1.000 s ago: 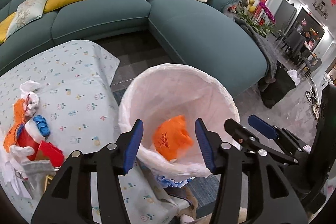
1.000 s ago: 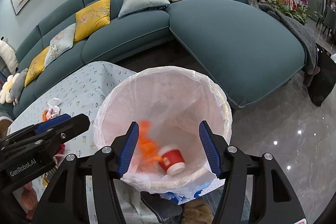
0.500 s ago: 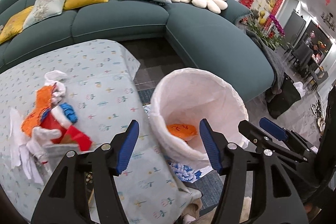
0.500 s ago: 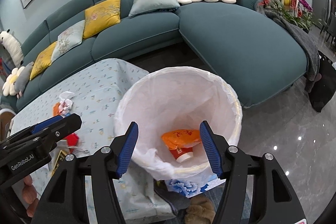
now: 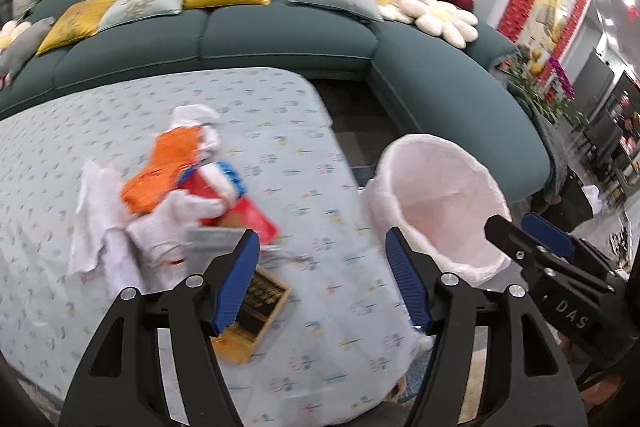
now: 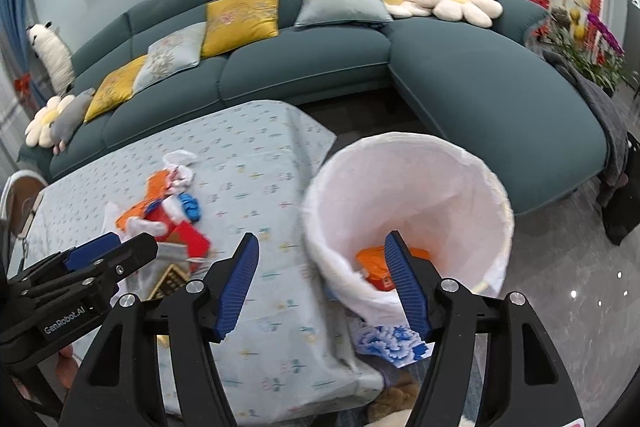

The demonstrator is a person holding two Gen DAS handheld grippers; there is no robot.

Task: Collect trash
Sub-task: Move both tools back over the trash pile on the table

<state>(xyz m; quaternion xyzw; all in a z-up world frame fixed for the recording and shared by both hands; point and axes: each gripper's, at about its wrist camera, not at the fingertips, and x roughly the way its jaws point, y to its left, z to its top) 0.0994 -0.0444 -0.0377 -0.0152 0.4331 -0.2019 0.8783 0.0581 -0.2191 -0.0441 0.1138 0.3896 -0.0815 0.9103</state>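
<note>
I am holding my left gripper (image 5: 322, 281) wide open over the table (image 5: 280, 131), and its blue fingers (image 5: 236, 281) are gripping nothing. My right gripper (image 6: 322, 281) is wide open too, hanging by the table's right edge. The trash pile (image 5: 180, 195) is lying in the middle of the table. The white bin (image 6: 460, 195) is standing just beside that edge, with an orange wrapper (image 6: 372, 257) inside.

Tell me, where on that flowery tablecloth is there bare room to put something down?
The tablecloth is bare along its far side toward the sofa, and in the strip between the trash pile and the lined bin. The near-left part is crowded: wrappers, tissues and a small yellow box bunch together there. Both pairs of tongs are open and hold nothing.
</note>
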